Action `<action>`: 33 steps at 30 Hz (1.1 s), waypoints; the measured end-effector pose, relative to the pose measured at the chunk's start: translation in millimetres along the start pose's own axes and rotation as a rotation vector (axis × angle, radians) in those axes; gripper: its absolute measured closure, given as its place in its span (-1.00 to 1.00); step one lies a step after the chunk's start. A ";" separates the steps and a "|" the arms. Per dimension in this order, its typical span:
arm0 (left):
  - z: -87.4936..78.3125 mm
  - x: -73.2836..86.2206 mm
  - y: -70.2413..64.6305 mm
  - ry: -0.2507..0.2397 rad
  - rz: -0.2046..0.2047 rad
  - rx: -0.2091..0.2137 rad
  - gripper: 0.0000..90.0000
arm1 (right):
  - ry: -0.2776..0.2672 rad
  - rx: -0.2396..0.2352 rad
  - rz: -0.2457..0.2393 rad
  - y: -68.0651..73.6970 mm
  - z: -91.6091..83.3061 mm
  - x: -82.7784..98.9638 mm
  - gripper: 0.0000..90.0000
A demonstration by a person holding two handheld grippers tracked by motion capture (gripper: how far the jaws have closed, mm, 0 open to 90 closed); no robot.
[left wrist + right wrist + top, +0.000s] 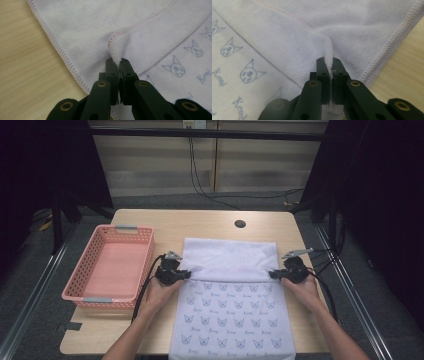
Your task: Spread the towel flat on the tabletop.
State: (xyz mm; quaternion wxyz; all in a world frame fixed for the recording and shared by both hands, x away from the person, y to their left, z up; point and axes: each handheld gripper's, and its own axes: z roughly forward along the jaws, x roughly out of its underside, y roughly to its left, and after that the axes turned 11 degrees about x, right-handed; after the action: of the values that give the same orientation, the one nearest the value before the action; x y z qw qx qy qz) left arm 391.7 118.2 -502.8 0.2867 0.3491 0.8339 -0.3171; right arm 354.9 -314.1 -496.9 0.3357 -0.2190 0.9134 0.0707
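White towel (231, 295) spread on light wooden table (150, 222), near end hanging over the near table edge. Printed side up on the near part: small blue cat-face motifs with script lettering, wording too small to read. Far part folded back toward the near side, plain reverse showing, folded edge running across between the two grippers.

Left gripper (186, 274) at the towel's left side, held in left hand (162, 292). In left gripper view, jaws closed to a narrow slit on a pinch of the folded-over stitched hem (115, 40); fabric peaks up just above the jaw tips.

Right gripper (273, 275) at the towel's right side, held in right hand (305, 290). In right gripper view, jaws likewise pressed together on a ridge of cloth, pink-stitched edge (387, 47) just beside, bare table beyond it.

Pink plastic basket (145, 251) on the table left of the towel, near the left gripper but apart; appears empty, though the near inner wall is hidden.

Dark round hole (240, 224) in tabletop beyond the towel. Black cables (200, 180) trailing on floor behind the table.
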 end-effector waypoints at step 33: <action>1.7 -53.6 33.7 -0.068 -0.075 -0.065 0.93 | -0.132 0.038 0.077 -35.3 18.1 -66.5 0.94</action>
State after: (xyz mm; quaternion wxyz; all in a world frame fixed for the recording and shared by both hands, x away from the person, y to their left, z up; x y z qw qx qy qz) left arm 449.6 114.2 -477.5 0.3140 0.2969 0.8461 -0.3120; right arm 426.4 -317.3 -467.3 0.3965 -0.1722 0.8981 0.0804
